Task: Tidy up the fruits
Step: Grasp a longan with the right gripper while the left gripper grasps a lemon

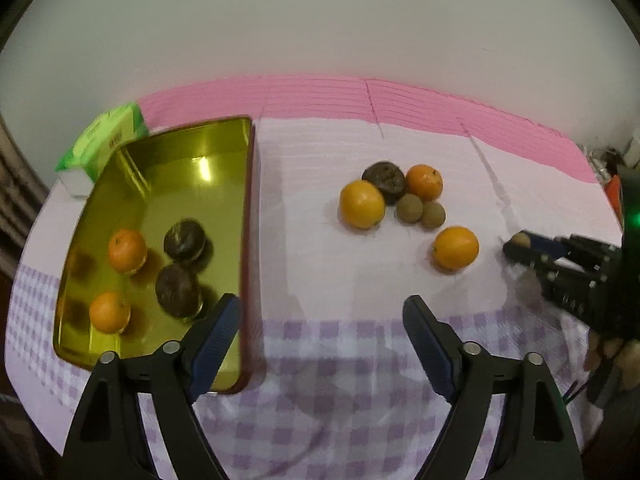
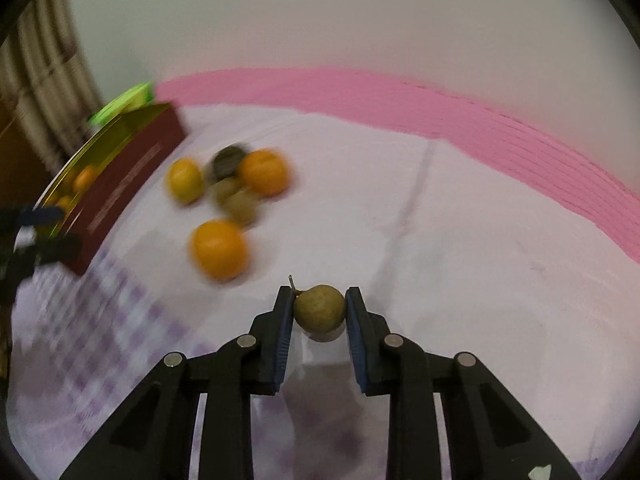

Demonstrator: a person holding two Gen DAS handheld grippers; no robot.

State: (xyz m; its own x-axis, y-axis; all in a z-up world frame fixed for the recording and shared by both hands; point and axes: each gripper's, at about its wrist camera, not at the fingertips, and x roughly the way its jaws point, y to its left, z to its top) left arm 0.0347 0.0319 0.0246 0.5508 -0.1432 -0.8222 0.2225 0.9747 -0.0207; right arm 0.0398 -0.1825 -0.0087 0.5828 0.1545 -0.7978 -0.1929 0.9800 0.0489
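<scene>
Left gripper (image 1: 322,314): black, blue-padded tongs were spread wide and held nothing, poised over the checked front part of the cloth, the left pad overlapping the tray's near right corner.
Right gripper (image 2: 319,309): tongs were pinching a small round brownish-green fruit with a short stem (image 2: 320,307), pads pressed on both its sides, just above the cloth. In the left wrist view this gripper (image 1: 516,245) sat at the far right with that fruit (image 1: 521,239) at its tips.
Tray: a rectangular gold-lined metal tray with dark red outer walls (image 1: 247,208) lay at the left side of the table; the right wrist view showed its red wall (image 2: 132,184).
In the tray: two small orange tangerines (image 1: 127,250) (image 1: 109,312) along the left, two dark brown wrinkled round fruits (image 1: 185,240) (image 1: 177,290) to their right, close together.
Cluster on cloth: a large orange (image 1: 362,204), a dark brown fruit (image 1: 384,181), a smaller tangerine (image 1: 424,182) and two small brownish-green fruits (image 1: 409,208) (image 1: 433,215) sat bunched, touching or nearly so, right of the tray.
Loner: one more orange (image 1: 456,248) sat apart, nearer the right gripper.
Blur: the right wrist view smeared the cluster.
Surface: a pale cloth with purple checks near the front and a pink band at the back (image 1: 440,100).
Behind the tray: a green and white packet (image 1: 102,140) touched its far left corner.
</scene>
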